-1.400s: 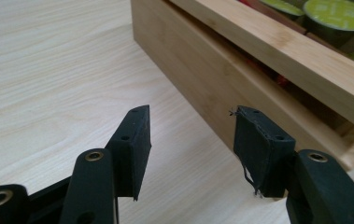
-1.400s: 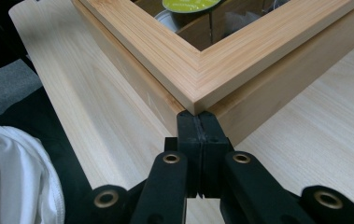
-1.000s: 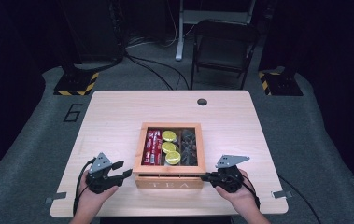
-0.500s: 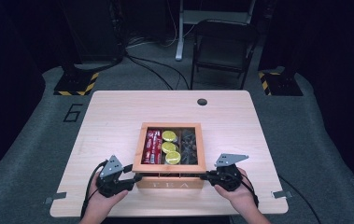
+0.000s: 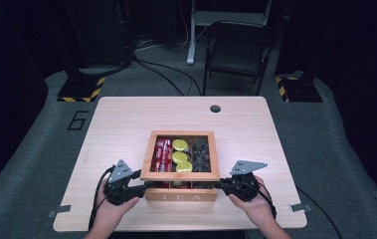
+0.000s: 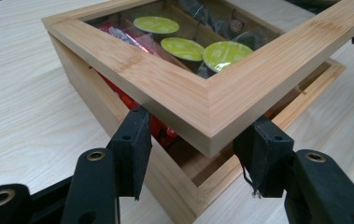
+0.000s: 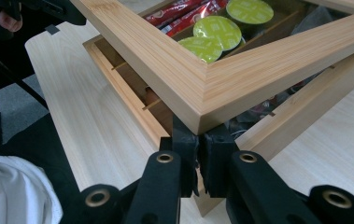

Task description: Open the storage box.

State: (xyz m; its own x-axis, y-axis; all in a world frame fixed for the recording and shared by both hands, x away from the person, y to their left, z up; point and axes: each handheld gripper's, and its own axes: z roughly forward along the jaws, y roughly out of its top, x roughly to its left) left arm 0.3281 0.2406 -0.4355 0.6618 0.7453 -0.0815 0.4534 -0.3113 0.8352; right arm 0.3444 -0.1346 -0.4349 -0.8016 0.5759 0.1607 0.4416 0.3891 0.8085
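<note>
Fingers [image 6: 130, 149] of the left gripper [image 5: 137, 182] stand spread either side of the near-left corner of the glass-paned bamboo lid [image 6: 198, 100], not pressing it; the right gripper [image 5: 222, 184] has its fingers [image 7: 184, 154] clenched together under the lid's near-right corner. That lid sits tilted up over the square bamboo tea box [image 5: 181, 194] at the near middle of the pale wooden counter [image 5: 121, 119]. Inside: three lime-topped round capsules [image 5: 179, 145], several red sachets [image 5: 162, 153], dark packets [image 5: 202, 152]. Grey floor, one dark folding chair [image 5: 238, 52] behind.
</note>
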